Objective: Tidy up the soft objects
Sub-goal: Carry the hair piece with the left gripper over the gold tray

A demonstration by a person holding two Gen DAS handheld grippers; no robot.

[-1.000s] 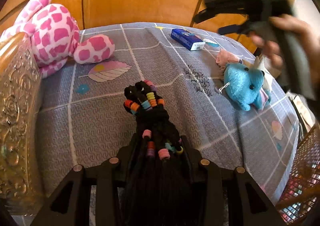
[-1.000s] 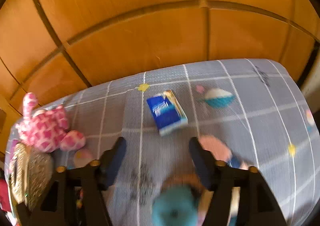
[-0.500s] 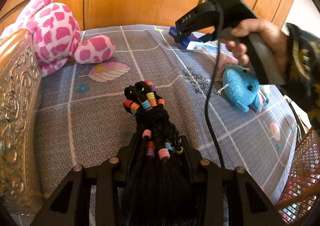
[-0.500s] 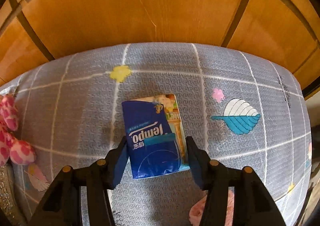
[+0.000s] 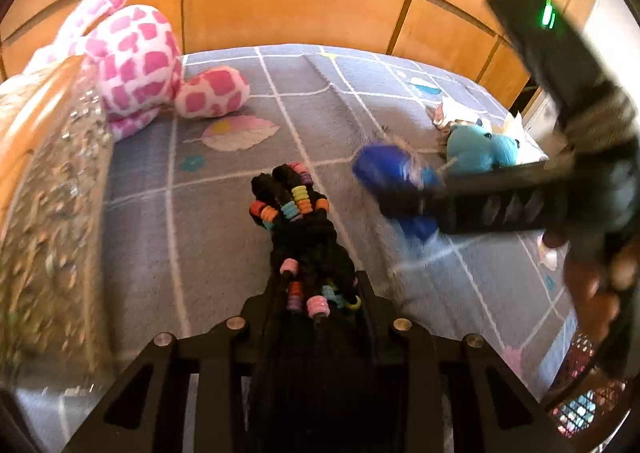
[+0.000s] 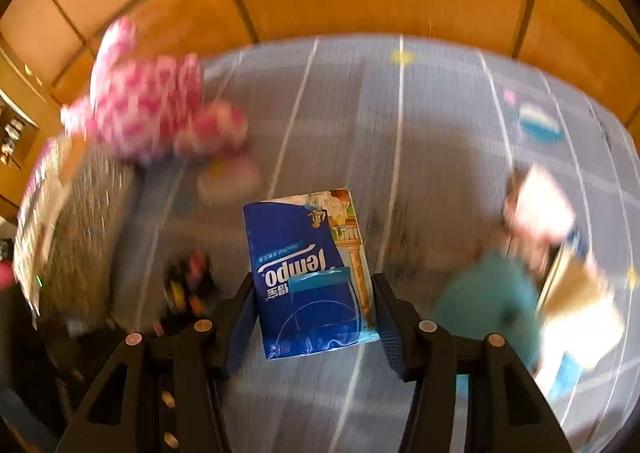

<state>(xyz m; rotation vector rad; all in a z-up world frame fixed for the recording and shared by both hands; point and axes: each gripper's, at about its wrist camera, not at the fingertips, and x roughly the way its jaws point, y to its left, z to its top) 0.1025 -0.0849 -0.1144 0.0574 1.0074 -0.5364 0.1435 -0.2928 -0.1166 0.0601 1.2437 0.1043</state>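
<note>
My left gripper (image 5: 316, 293) is shut on a black braided toy with coloured beads (image 5: 298, 221), held over the grey bedspread (image 5: 224, 237). My right gripper (image 6: 314, 293) is shut on a blue Tempo tissue pack (image 6: 308, 273) and holds it above the bed; in the left wrist view the pack (image 5: 394, 177) shows blurred at the right. A pink-and-white spotted plush (image 5: 136, 65) lies at the far left by the headboard. A blue plush (image 5: 480, 149) lies at the right, and shows blurred in the right wrist view (image 6: 488, 293).
Wooden wall panels (image 5: 296, 1) stand behind the bed. An ornate gold-patterned surface (image 5: 44, 213) rises along the left edge. A mesh basket (image 5: 588, 401) sits at the lower right. Pale items (image 6: 540, 209) lie next to the blue plush.
My right gripper closed on the tissue pack at the far side of the bed, lifted it, and has swung back toward the near right. My left gripper holds the braided toy in nearly the same place.
</note>
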